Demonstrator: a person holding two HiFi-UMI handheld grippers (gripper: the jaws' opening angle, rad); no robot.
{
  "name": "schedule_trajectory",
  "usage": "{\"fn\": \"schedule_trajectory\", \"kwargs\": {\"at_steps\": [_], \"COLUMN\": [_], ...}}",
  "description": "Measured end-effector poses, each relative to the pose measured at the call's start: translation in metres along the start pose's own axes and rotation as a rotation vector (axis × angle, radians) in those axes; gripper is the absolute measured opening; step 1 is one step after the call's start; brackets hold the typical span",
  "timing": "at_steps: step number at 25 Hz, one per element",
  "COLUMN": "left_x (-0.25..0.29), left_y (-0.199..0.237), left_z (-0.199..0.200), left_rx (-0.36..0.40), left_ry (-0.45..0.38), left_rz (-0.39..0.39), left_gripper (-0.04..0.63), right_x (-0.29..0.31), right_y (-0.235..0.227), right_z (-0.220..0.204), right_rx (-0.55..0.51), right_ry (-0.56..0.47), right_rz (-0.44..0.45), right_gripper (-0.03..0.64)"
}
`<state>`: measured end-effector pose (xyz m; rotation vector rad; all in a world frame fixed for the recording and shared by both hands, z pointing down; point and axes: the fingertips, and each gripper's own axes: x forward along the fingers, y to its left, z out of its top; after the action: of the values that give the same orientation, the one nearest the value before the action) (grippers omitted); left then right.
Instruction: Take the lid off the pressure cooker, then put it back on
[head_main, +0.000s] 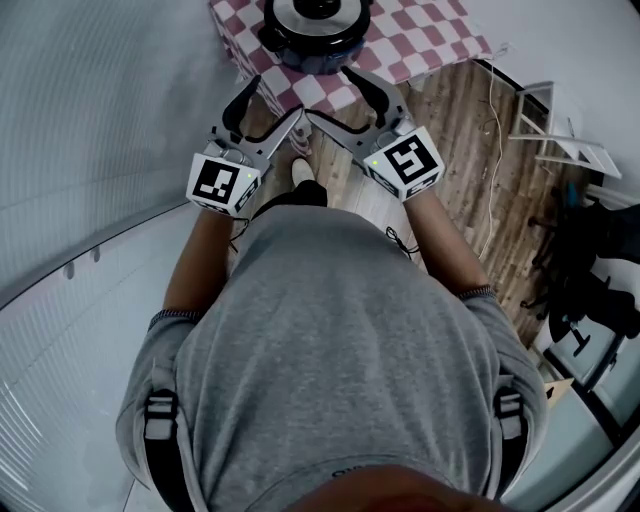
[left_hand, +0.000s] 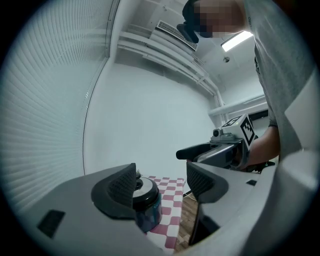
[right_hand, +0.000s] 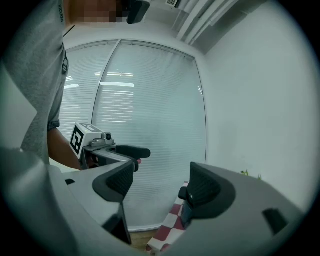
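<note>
Holding one tool in each hand, the person in a grey shirt (head_main: 330, 350) stands with both forearms stretched forward over a wooden floor (head_main: 450, 130). The left gripper (head_main: 272, 100) has its jaws spread wide with nothing between them; its own view shows only open air and the scene beyond in the gap. The right gripper (head_main: 328, 95) is just as wide open and likewise empty. The two tools lie close beside each other, their inner tips nearly meeting, and each shows in the other's camera.

Just ahead of both sets of tips stands a table under a red-and-white checked cloth (head_main: 420, 40). On it, straight beyond the two grippers and clear of them, sits the pressure cooker (head_main: 315, 30), dark-bodied, with its lid (head_main: 318, 12) in place on top. From the left gripper view the pot is partly hidden behind the left-hand jaw. In the right gripper view a dark shape peeks out beside the right-hand jaw, possibly the cooker's handle. A pale wall and window blinds (right_hand: 150, 125) close the background.
</note>
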<state>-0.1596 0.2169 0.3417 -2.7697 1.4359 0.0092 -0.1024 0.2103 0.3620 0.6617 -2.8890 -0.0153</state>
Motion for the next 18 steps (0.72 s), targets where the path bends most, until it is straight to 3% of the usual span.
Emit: {"fn": "schedule_trajectory", "kwargs": {"at_steps": [7, 18], "left_x": [0.020, 0.055], "left_y": [0.056, 0.087], "left_z": [-0.003, -0.020], "left_rx": [-0.010, 0.000], "left_ry": [0.008, 0.047], "left_rz": [0.038, 0.141], "left_gripper": [0.341, 0.341], "right_x": [0.049, 0.080], "right_y": [-0.034, -0.079], "right_z": [0.007, -0.003], "right_rx": [-0.003, 0.002], "right_ry": [0.009, 0.020], "right_rz": [0.016, 0.111], "right_gripper": [0.367, 0.364]}}
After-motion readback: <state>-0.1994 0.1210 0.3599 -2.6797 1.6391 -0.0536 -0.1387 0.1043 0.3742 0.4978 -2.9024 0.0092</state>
